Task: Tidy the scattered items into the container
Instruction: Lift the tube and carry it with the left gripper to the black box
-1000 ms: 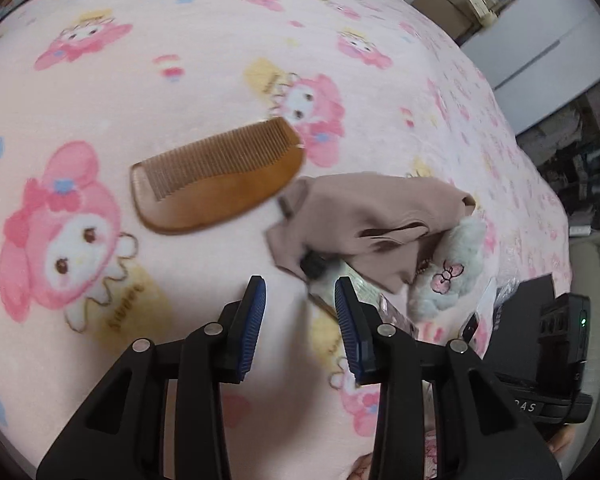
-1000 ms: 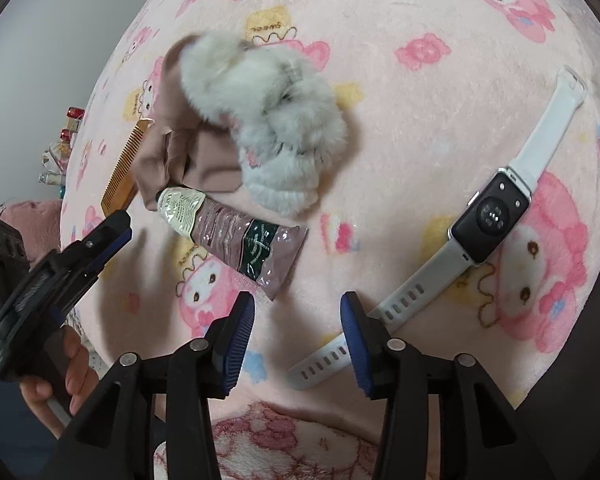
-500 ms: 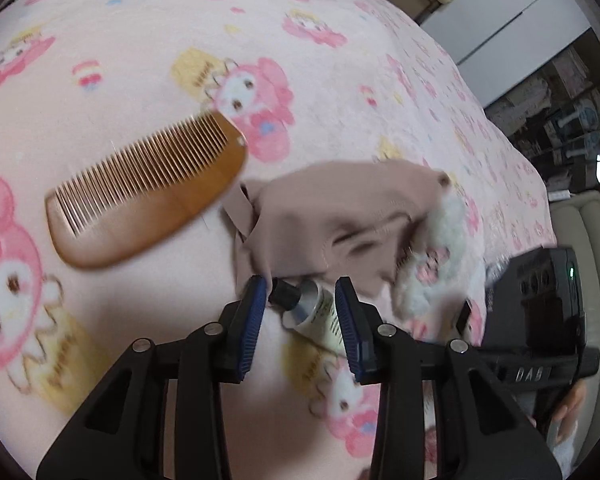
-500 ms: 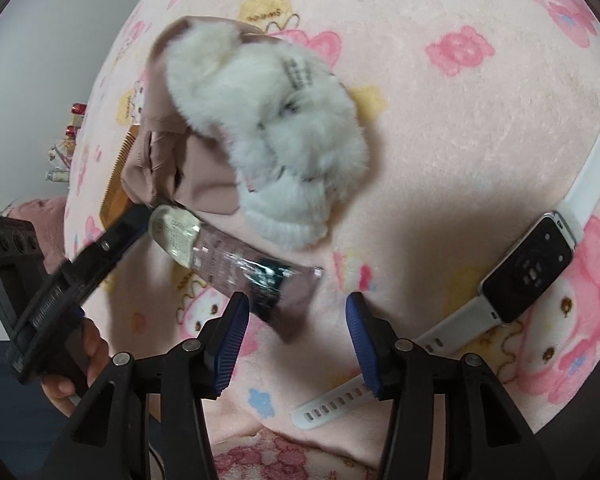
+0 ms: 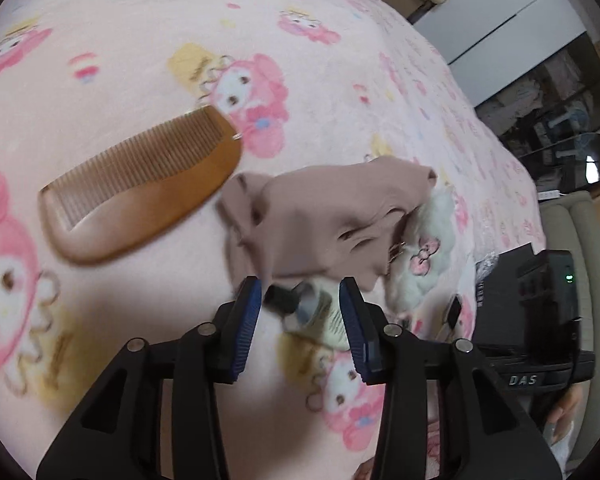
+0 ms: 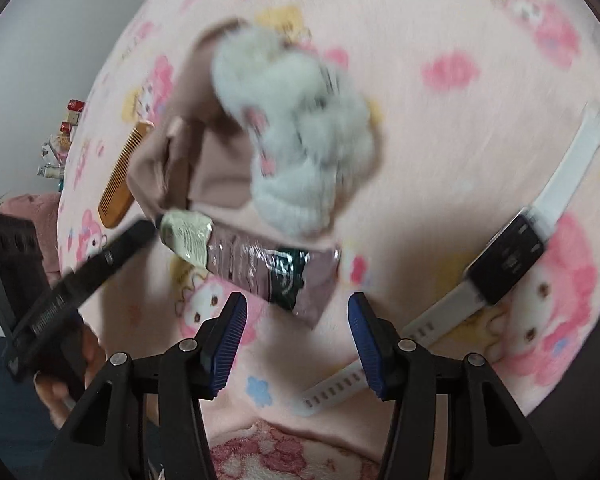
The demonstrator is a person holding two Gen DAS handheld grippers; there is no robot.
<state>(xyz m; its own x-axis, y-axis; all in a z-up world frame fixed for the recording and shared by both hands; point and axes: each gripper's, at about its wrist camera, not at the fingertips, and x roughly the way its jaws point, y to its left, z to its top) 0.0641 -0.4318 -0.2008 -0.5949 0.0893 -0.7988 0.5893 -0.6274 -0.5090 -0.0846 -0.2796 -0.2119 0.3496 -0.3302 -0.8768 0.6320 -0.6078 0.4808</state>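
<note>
A pink and green tube (image 6: 252, 264) lies on the pink cartoon blanket (image 6: 460, 120), its pale cap end under a beige fabric piece (image 5: 320, 220). In the left wrist view my left gripper (image 5: 300, 320) straddles that cap end (image 5: 300, 304); its jaws are opening and the pads do not press on it. My right gripper (image 6: 296, 332) is also opening, with the tube's flat crimped end just between its tips and untouched. A fluffy white plush item (image 6: 300, 140) rests on the fabric. A wooden comb (image 5: 140, 184) lies to the left and a white-strapped smartwatch (image 6: 508, 260) to the right.
The blanket's near edge and a second patterned cloth (image 6: 260, 456) lie below my right gripper. Small bottles (image 6: 60, 148) stand past the blanket's far left edge. Cabinets and shelves (image 5: 540, 80) stand beyond the bed. A hand (image 6: 60, 392) holds the left gripper.
My left gripper has swung from beside the comb onto the tube's cap end. My right gripper has come down closer to the tube's flat end and its jaws have widened.
</note>
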